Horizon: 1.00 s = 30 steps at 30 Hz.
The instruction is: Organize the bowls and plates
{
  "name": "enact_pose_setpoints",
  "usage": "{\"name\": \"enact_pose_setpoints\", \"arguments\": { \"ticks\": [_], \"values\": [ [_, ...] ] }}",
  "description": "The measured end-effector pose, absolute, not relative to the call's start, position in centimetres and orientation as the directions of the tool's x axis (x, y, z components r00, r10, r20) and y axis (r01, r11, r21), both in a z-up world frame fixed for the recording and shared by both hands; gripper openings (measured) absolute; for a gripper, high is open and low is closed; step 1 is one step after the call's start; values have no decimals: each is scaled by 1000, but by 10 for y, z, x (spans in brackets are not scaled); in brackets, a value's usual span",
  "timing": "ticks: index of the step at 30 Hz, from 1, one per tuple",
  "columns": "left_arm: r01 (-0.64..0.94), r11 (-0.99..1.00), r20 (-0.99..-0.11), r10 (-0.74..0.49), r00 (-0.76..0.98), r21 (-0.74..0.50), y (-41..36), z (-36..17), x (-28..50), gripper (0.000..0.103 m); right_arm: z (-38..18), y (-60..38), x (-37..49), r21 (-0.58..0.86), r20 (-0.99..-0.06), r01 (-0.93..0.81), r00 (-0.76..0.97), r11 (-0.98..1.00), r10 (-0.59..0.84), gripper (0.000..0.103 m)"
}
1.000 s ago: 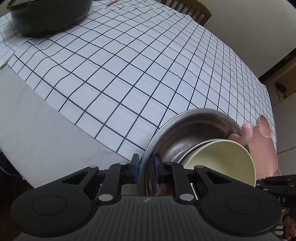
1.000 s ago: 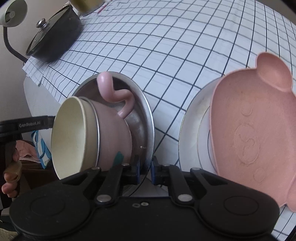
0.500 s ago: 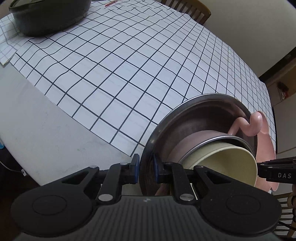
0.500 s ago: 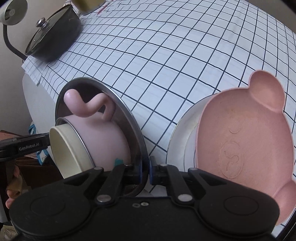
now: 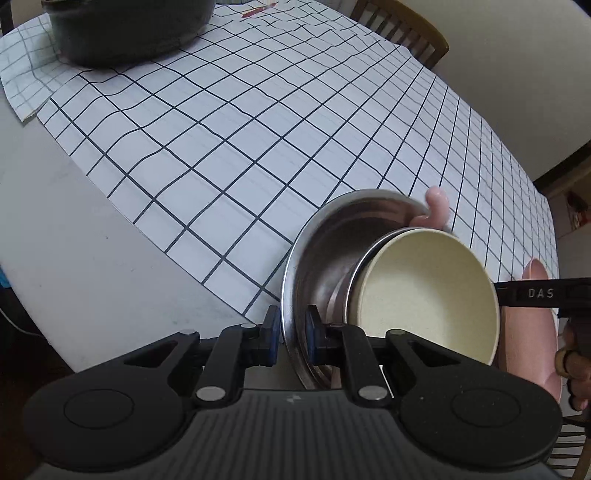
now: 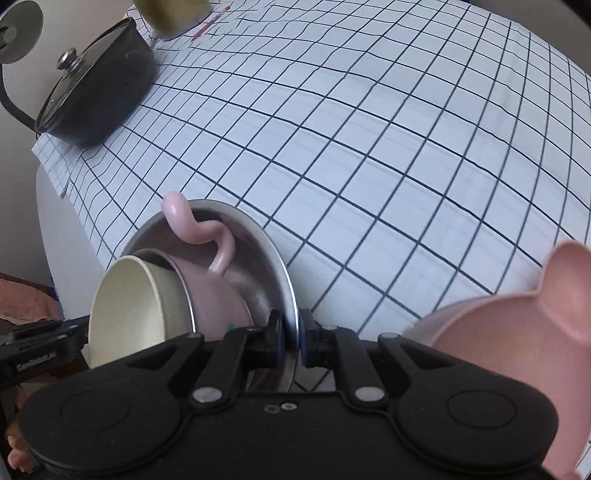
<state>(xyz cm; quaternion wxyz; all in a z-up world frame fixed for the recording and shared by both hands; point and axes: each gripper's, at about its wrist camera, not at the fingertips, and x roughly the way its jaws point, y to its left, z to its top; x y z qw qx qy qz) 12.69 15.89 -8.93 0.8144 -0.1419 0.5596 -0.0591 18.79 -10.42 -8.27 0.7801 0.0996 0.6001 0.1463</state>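
A steel bowl (image 5: pixel 325 236) is held up off the table, tilted on edge. My left gripper (image 5: pixel 290 330) is shut on its rim. My right gripper (image 6: pixel 291 341) is shut on the opposite rim (image 6: pixel 291 295). Inside the steel bowl sits a pink cup (image 6: pixel 214 299) with a curled handle (image 6: pixel 199 232), and a cream bowl (image 5: pixel 424 295) nests in the cup; it also shows in the right wrist view (image 6: pixel 129 310). A pink bear-shaped plate (image 6: pixel 517 332) lies to the right, partly hidden by my right gripper.
A white tablecloth with a black grid (image 5: pixel 258 140) covers the table. A black pot with a glass lid (image 6: pixel 92 88) stands at the far left corner. A wooden chair (image 5: pixel 402 26) stands behind the table. The bare table edge (image 5: pixel 74 236) is at the left.
The steel bowl with the cup and cream bowl has been lifted and turned between both grippers. The pink plate has slid toward the lower right of the right wrist view.
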Motion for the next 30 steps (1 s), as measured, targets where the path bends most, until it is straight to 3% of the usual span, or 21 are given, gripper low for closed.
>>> {"name": "enact_pose_setpoints", "arguments": {
  "ticks": [3,7,19,30],
  "values": [
    [-67,950,-894,-262,364,-305,160,-91,128,14,-84,-107,182,347,-899,-119,241,930,366,23],
    [-62,946,-890,-275,364,-317,162,-93,131,14,-84,-108,164,352,-899,-133,226,927,374,26],
    [-46,956,-896,-255,364,-290,155,-96,135,14,-90,-94,141,304,-912,-160,236,939,336,17],
    [-47,959,-895,-241,377,-278,155,-87,130,14,-82,-95,139,292,-903,-202,263,935,339,16]
  ]
}}
